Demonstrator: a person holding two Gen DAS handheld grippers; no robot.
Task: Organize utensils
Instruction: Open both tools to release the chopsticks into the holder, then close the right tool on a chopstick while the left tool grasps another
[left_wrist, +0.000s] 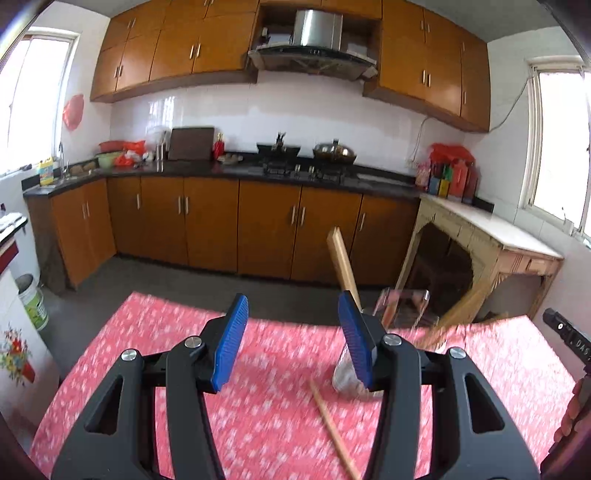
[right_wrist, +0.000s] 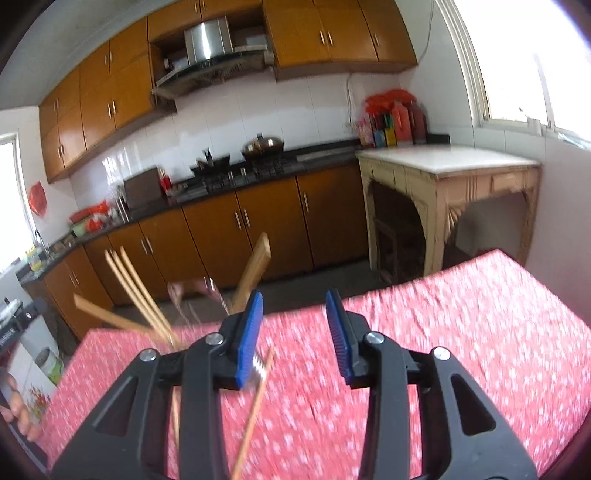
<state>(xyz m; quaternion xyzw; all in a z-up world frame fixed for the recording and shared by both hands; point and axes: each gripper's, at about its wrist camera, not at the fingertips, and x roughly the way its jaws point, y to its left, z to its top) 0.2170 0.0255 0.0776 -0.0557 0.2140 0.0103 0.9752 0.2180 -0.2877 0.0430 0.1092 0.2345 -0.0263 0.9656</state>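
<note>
L gripper (left_wrist: 291, 332): black plastic arms w/ ribbed blue pads, jaws parted about halfway, nothing btwn them, just red cloth showing thru the gap. Just behind its right pad sits a clear glass holder (left_wrist: 402, 306), blurred, w/ a flat wooden spatula (left_wrist: 341, 258) standing in it, long axis near upright, handle tipped up and slightly left. Right of the holder, bamboo chopsticks (left_wrist: 454, 317) lean out low to the right. Below the right pad, one loose chopstick (left_wrist: 332, 428) lies flat on the tablecloth (left_wrist: 147, 332), long axis running from the pad toward the near edge, slanting right. Something grey and ridged lies under that pad; too blurred to tell what. R gripper (right_wrist: 294, 321): same black build, blue ribbed pads, jaws open a bit narrower, also empty. Beyond its left pad the same spatula (right_wrist: 255, 269) rises, tilted right; further left the chopsticks (right_wrist: 136, 291) fan up and left out of the blurry holder (right_wrist: 192, 295). Under the left pad another thin chopstick (right_wrist: 255, 413) lies on the cloth, pointing away and a little right. Tablecloth is red w/ small white flecks, soft, slightly wrinkled. Fingers (right_wrist: 18, 410) of a hand show at far left edge. Both views motion-blurred near the table.
</note>
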